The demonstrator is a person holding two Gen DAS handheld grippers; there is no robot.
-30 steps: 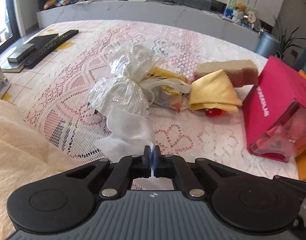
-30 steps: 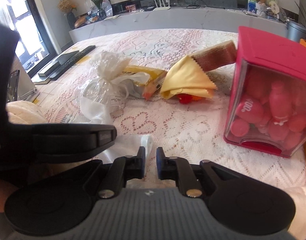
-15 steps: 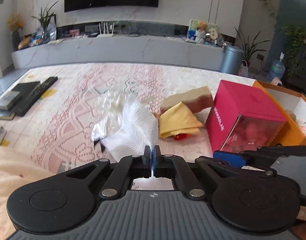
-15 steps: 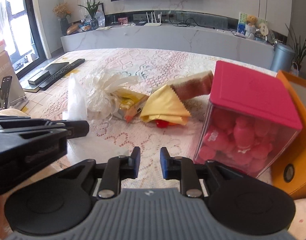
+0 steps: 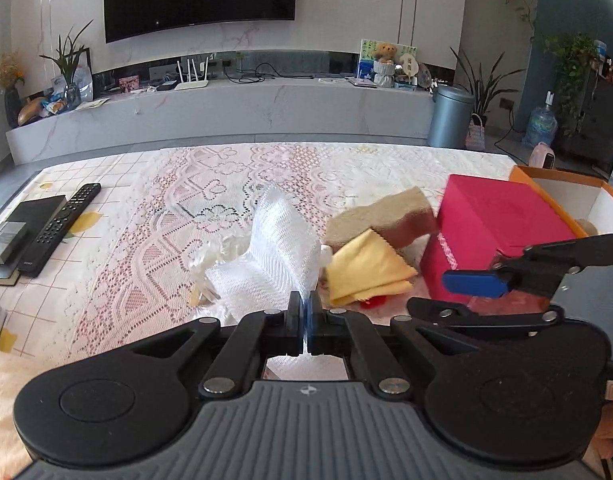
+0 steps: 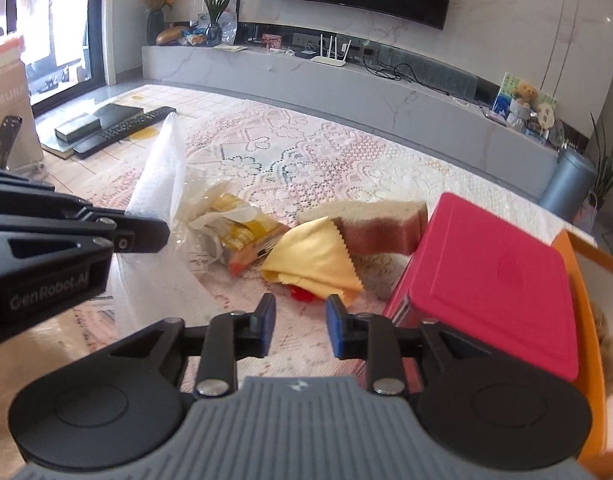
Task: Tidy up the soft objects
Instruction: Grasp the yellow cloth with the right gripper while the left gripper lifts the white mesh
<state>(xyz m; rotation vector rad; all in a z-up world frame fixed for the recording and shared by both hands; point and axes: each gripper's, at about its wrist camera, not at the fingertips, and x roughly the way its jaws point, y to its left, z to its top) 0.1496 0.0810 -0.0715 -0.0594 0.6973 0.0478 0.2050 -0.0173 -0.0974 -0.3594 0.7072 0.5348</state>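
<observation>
My left gripper (image 5: 305, 312) is shut on a white mesh cloth (image 5: 274, 256) and holds it lifted above the lace-covered table (image 5: 166, 216); the cloth also shows in the right wrist view (image 6: 158, 184). My right gripper (image 6: 299, 326) is open and empty above the table, in front of a folded yellow cloth (image 6: 314, 264). A brown and tan sponge (image 6: 370, 224) lies behind the yellow cloth. A crumpled clear plastic bag with yellow packets (image 6: 226, 228) lies left of it. A small red item (image 6: 300, 292) peeks from under the yellow cloth.
A pink lidded box of soft pink items (image 6: 486, 284) stands at the right, with an orange box (image 6: 586, 280) beyond it. A remote and dark boxes (image 5: 54, 224) lie at the far left. A cream blanket (image 5: 2, 392) lies at the near left.
My left gripper has lifted the white mesh cloth up off the table and away from the plastic bag. My right gripper has risen, moved right and opened wider.
</observation>
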